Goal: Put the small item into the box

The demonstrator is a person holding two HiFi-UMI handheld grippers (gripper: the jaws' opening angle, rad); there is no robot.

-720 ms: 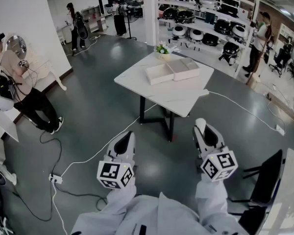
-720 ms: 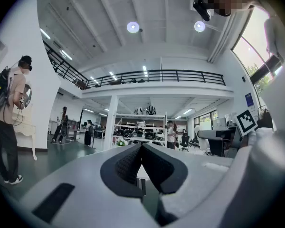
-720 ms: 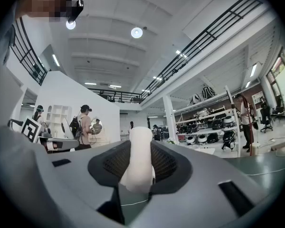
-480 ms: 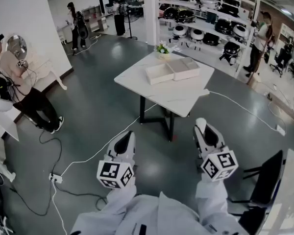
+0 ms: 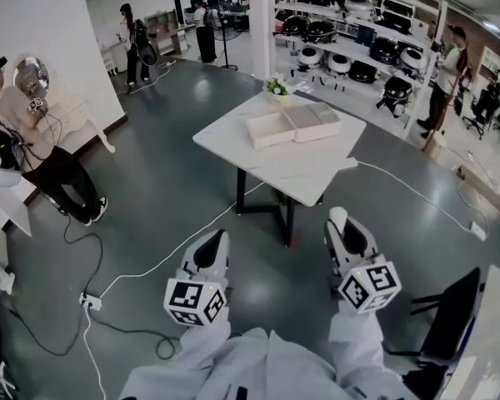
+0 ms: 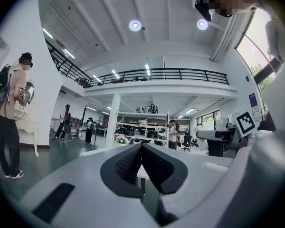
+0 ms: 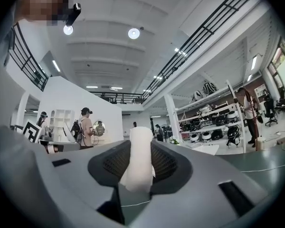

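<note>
Right gripper view: my right tool (image 7: 141,161) pinches the small item (image 7: 139,144), perhaps loosely; left tool (image 6: 141,152) pressed together. Walking to the box (image 5: 271,128) may shake it free.

Small item (image 7: 137,167): white rounded cylinder, upright, clamped in right gripper (image 7: 140,151). Box (image 5: 271,128): shallow, pale, open, on table (image 5: 300,173) at 12 o'clock; lid (image 5: 315,120) touching at 3 o'clock.

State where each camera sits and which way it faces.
Head view: on the head, looking down at the table; left tool, right tool, sleeves show.
Left tool view: on that tool, level toward the shelves; its shut jaws show.
Right tool view: likewise level; jaws clamp the small item.
Shared: all three see the shelves.
</note>
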